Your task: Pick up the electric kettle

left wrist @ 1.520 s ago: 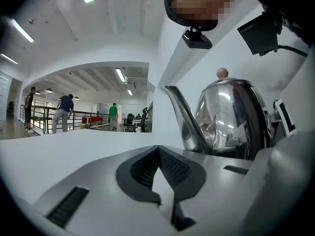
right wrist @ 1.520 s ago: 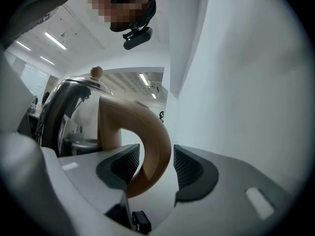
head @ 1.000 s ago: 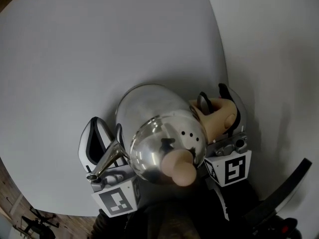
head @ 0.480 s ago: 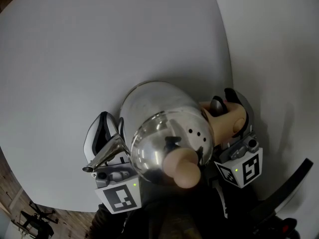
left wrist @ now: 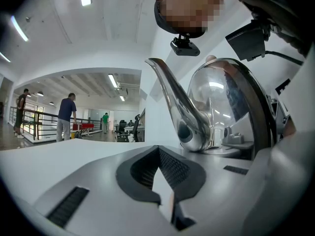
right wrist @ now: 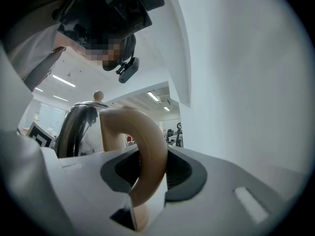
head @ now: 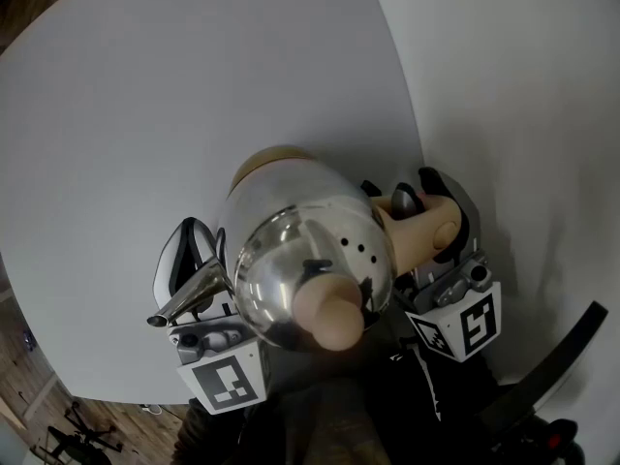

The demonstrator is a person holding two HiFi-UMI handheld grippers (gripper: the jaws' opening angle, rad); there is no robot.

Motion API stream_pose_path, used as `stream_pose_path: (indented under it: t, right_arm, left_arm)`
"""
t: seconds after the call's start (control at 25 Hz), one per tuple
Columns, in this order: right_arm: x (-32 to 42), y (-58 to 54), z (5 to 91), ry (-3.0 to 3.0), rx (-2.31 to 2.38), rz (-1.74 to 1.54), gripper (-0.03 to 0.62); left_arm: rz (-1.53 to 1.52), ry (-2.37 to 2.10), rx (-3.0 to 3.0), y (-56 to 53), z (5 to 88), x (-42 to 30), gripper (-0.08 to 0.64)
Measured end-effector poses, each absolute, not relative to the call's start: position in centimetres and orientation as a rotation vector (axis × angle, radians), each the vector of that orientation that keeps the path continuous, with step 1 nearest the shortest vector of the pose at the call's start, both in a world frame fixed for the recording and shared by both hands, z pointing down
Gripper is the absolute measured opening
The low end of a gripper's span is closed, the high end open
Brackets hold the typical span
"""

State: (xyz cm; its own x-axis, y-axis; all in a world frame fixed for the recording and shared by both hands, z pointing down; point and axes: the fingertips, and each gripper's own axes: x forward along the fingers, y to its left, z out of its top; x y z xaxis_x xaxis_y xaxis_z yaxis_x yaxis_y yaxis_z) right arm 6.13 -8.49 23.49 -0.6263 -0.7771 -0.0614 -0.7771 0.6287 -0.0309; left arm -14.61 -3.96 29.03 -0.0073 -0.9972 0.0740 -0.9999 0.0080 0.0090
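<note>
The chrome electric kettle [head: 300, 250] hangs just above the white table with its tan underside [head: 276, 158] showing at the far side. A tan knob [head: 327, 318] tops its lid, and its spout [head: 189, 298] points left. My right gripper [head: 426, 211] has just been closing and is shut on the tan handle [right wrist: 147, 151], which fills the gap between its pads. My left gripper [head: 189, 260] sits low against the kettle's left side, under the spout [left wrist: 172, 92]. Its pads meet at the tips with nothing between them.
The round white table [head: 194, 85] ends at a curved edge on the near left, with wooden floor [head: 29, 395] beyond. A white wall [head: 523, 114] stands close on the right. Several people [left wrist: 65, 116] stand far off in the open office.
The kettle and both grippers have risen towards the camera. The kettle's tan underside has come into view at its far side. The right gripper has rolled a little on the handle.
</note>
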Motion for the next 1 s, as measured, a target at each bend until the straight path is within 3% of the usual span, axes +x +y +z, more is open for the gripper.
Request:
stream_pose_path:
  t: [1.0]
  right_arm:
    - [5.8, -7.9, 24.1, 2.738, -1.211, -0.049, 0.109]
  left_arm:
    - [0.098, -2.291, 2.081, -2.8, 27.7, -15.1, -0.005]
